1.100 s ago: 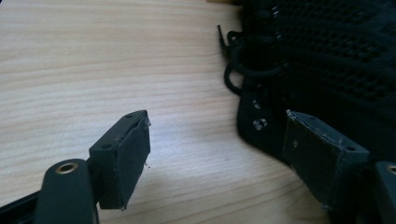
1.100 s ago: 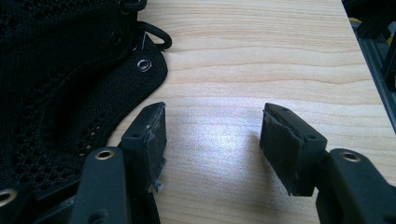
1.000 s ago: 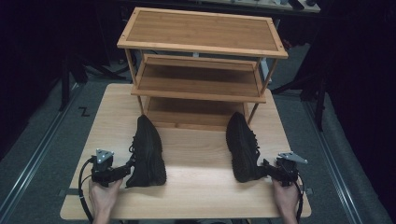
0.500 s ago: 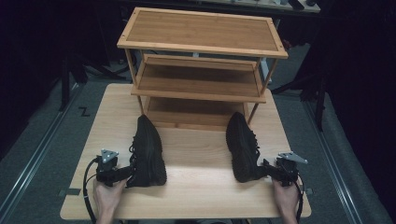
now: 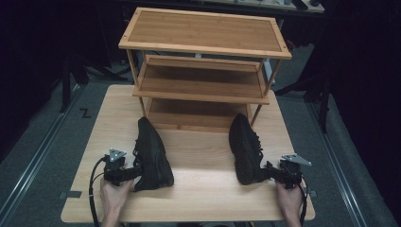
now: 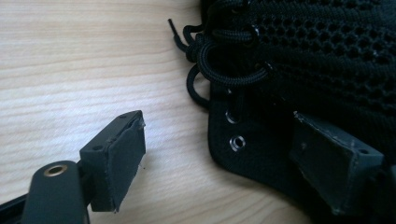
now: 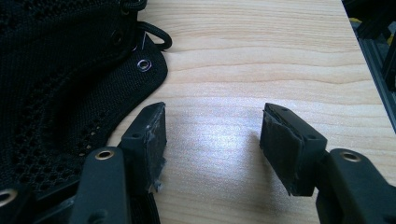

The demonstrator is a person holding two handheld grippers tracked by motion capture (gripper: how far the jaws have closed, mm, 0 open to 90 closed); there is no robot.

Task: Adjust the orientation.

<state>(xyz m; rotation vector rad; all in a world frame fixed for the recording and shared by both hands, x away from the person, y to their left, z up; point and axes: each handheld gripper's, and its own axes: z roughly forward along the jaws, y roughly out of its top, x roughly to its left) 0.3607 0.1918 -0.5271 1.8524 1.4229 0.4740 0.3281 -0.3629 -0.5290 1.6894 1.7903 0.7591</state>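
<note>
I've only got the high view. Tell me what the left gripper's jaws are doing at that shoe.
Observer: The left gripper stands open and its jaws have just been opening. The left shoe has its eyelet edge between them, and one jaw is clear of it over the bare table.
Operator: Now report the right gripper.
Observer: The right gripper is open too, with bare table between its jaws. The right shoe lies outside the gap, beside one jaw.

Black mesh shoe (image 7: 60,84) at left, wooden table (image 7: 261,60), hand-held gripper (image 7: 212,140) spread
</note>
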